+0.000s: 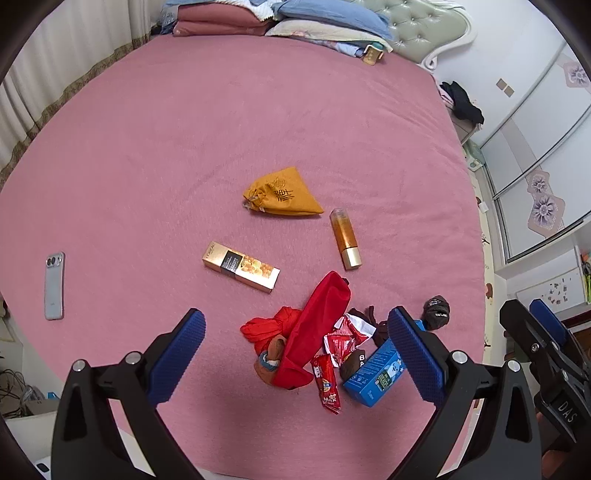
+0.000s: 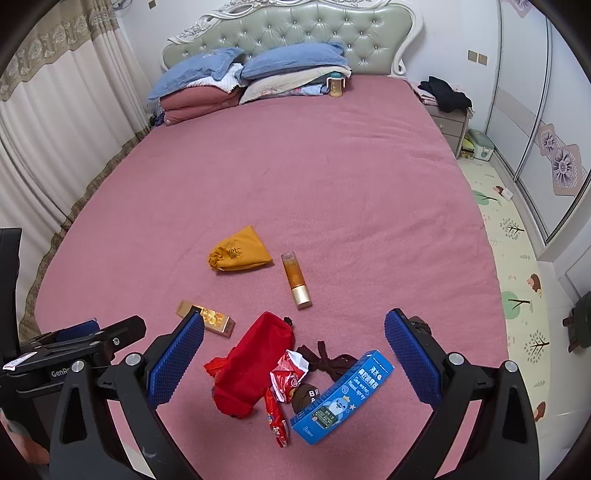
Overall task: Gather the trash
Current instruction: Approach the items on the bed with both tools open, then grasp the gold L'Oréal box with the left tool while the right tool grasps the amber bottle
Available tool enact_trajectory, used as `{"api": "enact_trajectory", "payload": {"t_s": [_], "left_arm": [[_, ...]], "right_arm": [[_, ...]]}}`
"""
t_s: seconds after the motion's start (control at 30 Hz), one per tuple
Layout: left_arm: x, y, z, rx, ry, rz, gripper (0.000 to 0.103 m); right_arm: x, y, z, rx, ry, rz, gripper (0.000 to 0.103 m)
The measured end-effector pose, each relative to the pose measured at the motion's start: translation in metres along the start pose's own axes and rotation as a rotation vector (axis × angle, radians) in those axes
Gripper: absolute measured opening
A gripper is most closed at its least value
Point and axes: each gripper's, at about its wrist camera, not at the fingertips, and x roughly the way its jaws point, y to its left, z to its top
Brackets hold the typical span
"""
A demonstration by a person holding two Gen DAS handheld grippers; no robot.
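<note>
The left tool [image 1: 295,350] is held above the near part of a bed, its two blue-padded fingers [image 1: 181,350] spread wide apart with nothing between them. The right tool [image 2: 293,358] is held just beside it in the same way, wide apart and empty.

Directly below the gap of both tools a small heap of things is seen on the pink bedspread [image 1: 184,147]. A red cloth pouch [image 1: 317,325] lies in the middle of the heap. Just to its right, a torn red and white wrapper [image 1: 345,339] and a narrow red snack packet [image 1: 327,384] marked "MILK" are found, touching each other. A blue box [image 2: 343,400] of nasal spray lies tilted under the right finger of each tool, and it leans on a dark brown item that cannot be identified well. A dark brown ribbon-like cloth [image 2: 325,360] is placed behind the box.

Further ahead of the tools, a gold cosmetic box [image 1: 241,266] lies to the left and an amber bottle with a gold cap [image 1: 345,238] lies to the right, well apart from each other. Beyond them an orange drawstring bag [image 1: 282,194] is seen. Far to the left of the left tool, a grey phone [image 1: 54,286] lies face down.

At the far end of the bed, blue pillows [image 2: 288,61] are stacked against a tufted green headboard [image 2: 369,33].
</note>
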Motion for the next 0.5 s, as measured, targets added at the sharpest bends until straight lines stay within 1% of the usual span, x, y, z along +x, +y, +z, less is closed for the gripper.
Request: {"api": "enact_trajectory", "payload": {"t_s": [0.33, 0.4, 0.5], "left_arm": [[0.031, 0.006, 0.013, -0.057, 0.056, 0.001, 0.099], [0.041, 0.009, 0.016, -0.082, 0.063, 0.016, 0.099], [0.054, 0.015, 0.02, -0.119, 0.076, 0.016, 0.099]], "right_arm": [[0.031, -0.004, 0.011, -0.001, 0.046, 0.006, 0.094], [0.04, -0.005, 0.014, -0.003, 0.057, 0.007, 0.094], [0.056, -0.007, 0.02, -0.009, 0.073, 0.001, 0.094]]}}
